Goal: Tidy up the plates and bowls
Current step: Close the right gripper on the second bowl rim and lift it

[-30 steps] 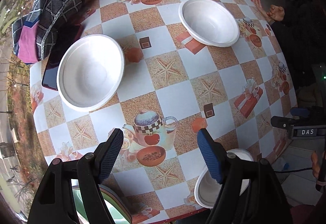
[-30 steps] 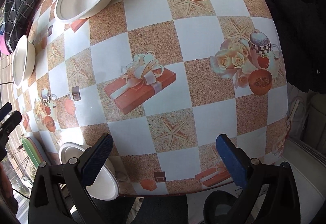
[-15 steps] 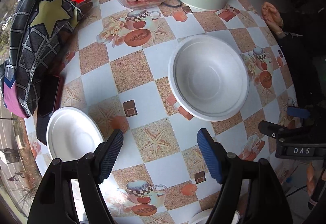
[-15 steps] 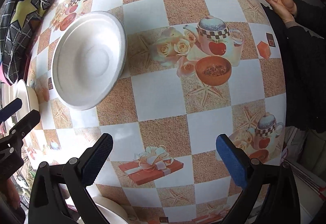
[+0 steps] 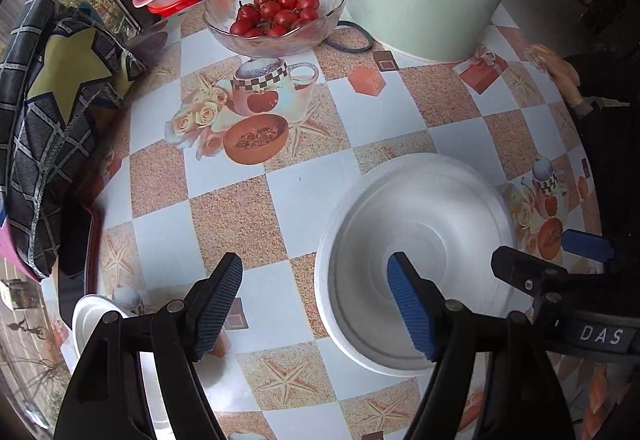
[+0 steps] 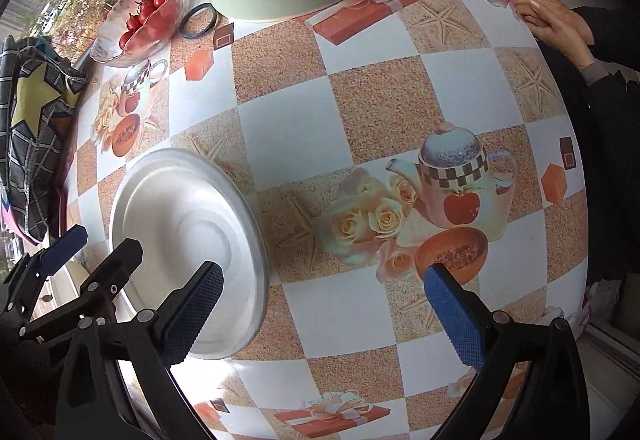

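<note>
Left tongs gape wide, empty, one pad hanging over a white foam bowl on the checked table. Right tongs likewise wide, empty, just beside that bowl. Second bowl lies near the table edge.

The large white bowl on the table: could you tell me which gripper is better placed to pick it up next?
Probably left. The left gripper has open jaws straddling the white bowl at its near rim, while the right gripper hangs over bare tablecloth beside it.
</note>
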A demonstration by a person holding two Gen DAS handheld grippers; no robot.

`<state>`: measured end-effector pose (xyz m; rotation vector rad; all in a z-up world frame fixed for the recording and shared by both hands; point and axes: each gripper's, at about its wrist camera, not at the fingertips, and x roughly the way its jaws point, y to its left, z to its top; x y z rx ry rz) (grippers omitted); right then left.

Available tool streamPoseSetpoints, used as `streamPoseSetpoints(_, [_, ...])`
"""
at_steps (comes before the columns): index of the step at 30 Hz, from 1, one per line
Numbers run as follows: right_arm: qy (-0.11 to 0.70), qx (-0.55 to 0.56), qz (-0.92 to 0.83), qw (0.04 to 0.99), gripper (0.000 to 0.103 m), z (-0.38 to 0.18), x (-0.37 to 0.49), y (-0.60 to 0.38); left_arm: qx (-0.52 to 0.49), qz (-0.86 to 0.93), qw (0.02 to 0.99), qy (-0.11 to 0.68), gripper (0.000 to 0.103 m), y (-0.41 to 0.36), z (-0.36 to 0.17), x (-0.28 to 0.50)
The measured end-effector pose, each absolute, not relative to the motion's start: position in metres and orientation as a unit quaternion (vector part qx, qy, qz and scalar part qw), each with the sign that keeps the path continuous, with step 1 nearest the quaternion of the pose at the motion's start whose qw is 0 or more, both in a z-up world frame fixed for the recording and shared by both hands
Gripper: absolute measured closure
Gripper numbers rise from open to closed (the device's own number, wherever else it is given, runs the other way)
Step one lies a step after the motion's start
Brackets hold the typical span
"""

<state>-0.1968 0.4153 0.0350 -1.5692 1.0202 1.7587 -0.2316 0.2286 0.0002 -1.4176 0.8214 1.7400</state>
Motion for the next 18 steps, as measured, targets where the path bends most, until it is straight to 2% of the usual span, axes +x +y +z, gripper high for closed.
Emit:
streamPoseSetpoints(2, [0.388, -0.585, 0.656, 0.276, 0.001, 0.025, -0.200, 0.414, -0.558, 0.672, 0.362, 0.325, 0.025, 0.231, -0.008, -0.235])
streamPoseSetpoints(4, [0.389, -0.586, 0.656, 0.272, 0.007, 0.017, -0.206, 0.415, -0.566, 0.663, 0.355, 0.337, 0.025, 0.234, -0.018, -0.237])
streamPoseSetpoints(6, [0.387, -0.592, 0.654, 0.267, 0.026, 0.008, -0.216, 0.409, -0.571, 0.655, 0.355, 0.345, 0.025, 0.237, -0.026, -0.236])
streamPoseSetpoints(8, [0.387, -0.598, 0.651, 0.261, 0.036, 0.002, -0.222, 0.405, -0.575, 0.649, 0.358, 0.346, 0.028, 0.238, -0.030, -0.235])
streamPoseSetpoints(9, [0.378, -0.597, 0.658, 0.263, 0.041, 0.002, -0.225, 0.401, -0.578, 0.646, 0.360, 0.345, 0.032, 0.238, -0.031, -0.235])
streamPoseSetpoints(10, [0.370, -0.597, 0.663, 0.261, 0.045, 0.003, -0.225, 0.398, -0.583, 0.641, 0.362, 0.344, 0.045, 0.238, -0.034, -0.234])
streamPoseSetpoints(11, [0.365, -0.597, 0.668, 0.254, 0.055, 0.004, -0.230, 0.395, -0.590, 0.636, 0.365, 0.338, 0.053, 0.237, -0.036, -0.234])
streamPoseSetpoints(12, [0.365, -0.598, 0.672, 0.242, 0.070, 0.005, -0.235, 0.392, -0.593, 0.636, 0.370, 0.328, 0.057, 0.236, -0.036, -0.233])
streamPoseSetpoints(13, [0.370, -0.600, 0.673, 0.226, 0.078, 0.003, -0.241, 0.386, -0.596, 0.631, 0.377, 0.323, 0.068, 0.237, -0.036, -0.231])
streamPoseSetpoints(14, [0.377, -0.602, 0.671, 0.213, 0.088, 0.000, -0.248, 0.380, -0.596, 0.626, 0.384, 0.326, 0.072, 0.238, -0.035, -0.228])
streamPoseSetpoints(18, [0.382, -0.608, 0.664, 0.210, 0.088, -0.004, -0.241, 0.362, -0.589, 0.619, 0.383, 0.352, 0.072, 0.231, -0.037, -0.213])
